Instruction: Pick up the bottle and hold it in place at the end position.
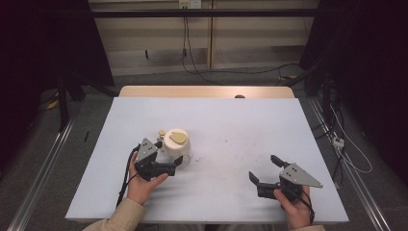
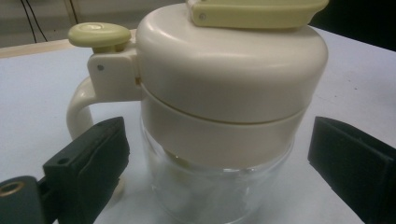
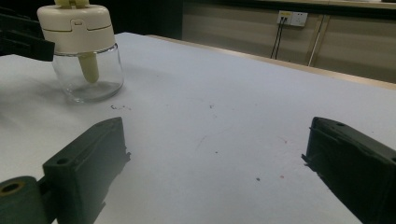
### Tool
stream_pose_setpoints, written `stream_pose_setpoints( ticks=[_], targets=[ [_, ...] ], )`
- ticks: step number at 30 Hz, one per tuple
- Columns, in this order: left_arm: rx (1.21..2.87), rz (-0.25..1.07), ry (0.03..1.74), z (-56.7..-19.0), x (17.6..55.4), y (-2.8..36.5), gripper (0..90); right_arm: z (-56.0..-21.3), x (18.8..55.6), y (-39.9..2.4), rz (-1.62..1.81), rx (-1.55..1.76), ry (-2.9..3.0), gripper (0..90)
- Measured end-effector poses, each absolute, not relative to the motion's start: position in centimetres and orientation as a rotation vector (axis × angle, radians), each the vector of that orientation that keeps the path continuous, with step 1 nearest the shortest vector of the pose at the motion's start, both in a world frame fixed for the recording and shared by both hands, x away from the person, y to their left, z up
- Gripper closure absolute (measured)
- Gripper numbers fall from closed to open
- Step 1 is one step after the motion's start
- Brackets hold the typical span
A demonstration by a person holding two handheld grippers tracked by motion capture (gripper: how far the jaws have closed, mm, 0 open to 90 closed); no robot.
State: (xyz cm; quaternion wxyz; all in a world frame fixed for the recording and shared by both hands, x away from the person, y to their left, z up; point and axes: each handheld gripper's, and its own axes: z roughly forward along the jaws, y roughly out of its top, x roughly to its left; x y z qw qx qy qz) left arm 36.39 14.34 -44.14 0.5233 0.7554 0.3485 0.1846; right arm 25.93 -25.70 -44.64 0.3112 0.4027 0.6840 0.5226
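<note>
Jar (image 2: 219, 140) between spread left tool (image 1: 179, 161) jaws, untouched; right tool (image 1: 263, 169) spread, well apart.

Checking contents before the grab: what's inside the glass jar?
A cream tube hangs from the lid into the jar; otherwise it looks empty. The lid hides the tube's upper end.

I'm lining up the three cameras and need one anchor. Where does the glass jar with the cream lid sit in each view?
High view: the jar stands left of centre on the table, just ahead of the left gripper.
Left gripper view: jar at the centre, between the open jaws.
Right gripper view: jar at upper left, far off.
Shared landmark: the white table.
</note>
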Motion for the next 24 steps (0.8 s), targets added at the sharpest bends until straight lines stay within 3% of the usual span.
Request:
stream_pose_setpoints(
  ticks=[24],
  targets=[
    [1.784, 0.49, 0.873, -44.7, 37.5, 12.2, 3.4, -44.6, 26.0, -25.7, 1.385, 1.062, 1.808, 4.6]
  ],
)
